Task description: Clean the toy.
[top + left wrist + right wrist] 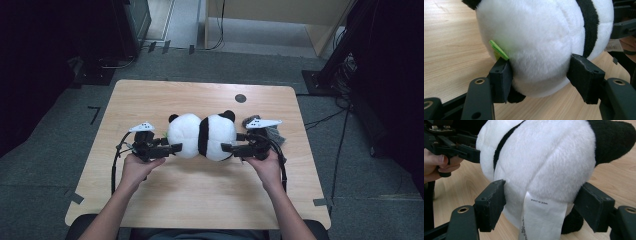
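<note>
Round black-and-white plush panda (202, 136) rests on pale wooden worktop (200, 195), squeezed between left hand-held gripper (175, 148) and right hand-held gripper (227, 147), each clamping one end

This looks like a lab or recording room set up for data capture, not a home. A lone light-wood tabletop (200, 190) stands on grey carpet (65, 112), with tape marks (94, 114) stuck to the floor around it. Dark equipment stands (330, 65) and black cases (127, 25) crowd the edges, and loose cables (340, 145) snake across the carpet on the right. A pale wooden partition (280, 12) closes off the back. The person's hands each hold a cabled left tool (176, 148) and right tool (227, 147), fitted with tracking plates.
</note>
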Demonstrator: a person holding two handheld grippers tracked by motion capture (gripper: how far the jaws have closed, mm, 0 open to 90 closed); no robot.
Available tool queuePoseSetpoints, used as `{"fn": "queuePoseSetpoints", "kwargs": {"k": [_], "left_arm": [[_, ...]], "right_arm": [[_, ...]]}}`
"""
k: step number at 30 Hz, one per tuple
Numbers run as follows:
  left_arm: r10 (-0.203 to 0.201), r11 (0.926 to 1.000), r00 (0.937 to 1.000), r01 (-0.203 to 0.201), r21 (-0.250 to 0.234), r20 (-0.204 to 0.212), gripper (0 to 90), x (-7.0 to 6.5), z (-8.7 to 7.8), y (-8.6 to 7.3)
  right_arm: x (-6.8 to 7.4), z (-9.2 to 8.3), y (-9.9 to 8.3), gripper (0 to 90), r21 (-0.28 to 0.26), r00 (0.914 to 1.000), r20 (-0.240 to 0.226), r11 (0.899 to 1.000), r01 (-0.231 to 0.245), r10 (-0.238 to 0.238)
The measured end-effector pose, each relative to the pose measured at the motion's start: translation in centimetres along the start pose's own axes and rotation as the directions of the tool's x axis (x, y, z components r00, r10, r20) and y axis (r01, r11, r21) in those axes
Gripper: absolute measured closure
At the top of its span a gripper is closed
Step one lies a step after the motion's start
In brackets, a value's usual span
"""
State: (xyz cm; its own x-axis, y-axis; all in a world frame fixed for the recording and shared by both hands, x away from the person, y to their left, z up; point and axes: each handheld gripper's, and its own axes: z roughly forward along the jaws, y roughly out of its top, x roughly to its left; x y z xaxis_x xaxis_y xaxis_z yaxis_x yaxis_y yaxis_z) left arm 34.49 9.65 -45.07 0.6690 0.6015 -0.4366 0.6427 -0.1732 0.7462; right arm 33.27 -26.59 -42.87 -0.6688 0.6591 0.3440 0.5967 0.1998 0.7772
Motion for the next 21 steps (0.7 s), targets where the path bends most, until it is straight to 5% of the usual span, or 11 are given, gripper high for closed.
{"fn": "queuePoseSetpoints", "kwargs": {"k": [5,14,21], "left_arm": [[0.001,0.9998,0.9990,0.000,0.019,-0.045,37.7,0.5,0.6,-0.3],[-0.037,0.9992,0.9966,0.038,0.013,-0.074,36.2,1.9,1.5,-0.6],[0.005,0.9995,0.9938,-0.008,-0.030,-0.111,34.1,2.6,2.1,-0.6]], "right_arm": [[-0.5,1.1,0.1,25.9,0.031,0.9999,0.015,1.000,0.006,-0.006],[-1.5,2.5,0.8,25.0,0.000,0.9996,0.029,1.000,0.006,-0.006],[-2.3,3.1,1.3,24.2,-0.049,0.9951,0.075,0.997,0.067,-0.064]]}}
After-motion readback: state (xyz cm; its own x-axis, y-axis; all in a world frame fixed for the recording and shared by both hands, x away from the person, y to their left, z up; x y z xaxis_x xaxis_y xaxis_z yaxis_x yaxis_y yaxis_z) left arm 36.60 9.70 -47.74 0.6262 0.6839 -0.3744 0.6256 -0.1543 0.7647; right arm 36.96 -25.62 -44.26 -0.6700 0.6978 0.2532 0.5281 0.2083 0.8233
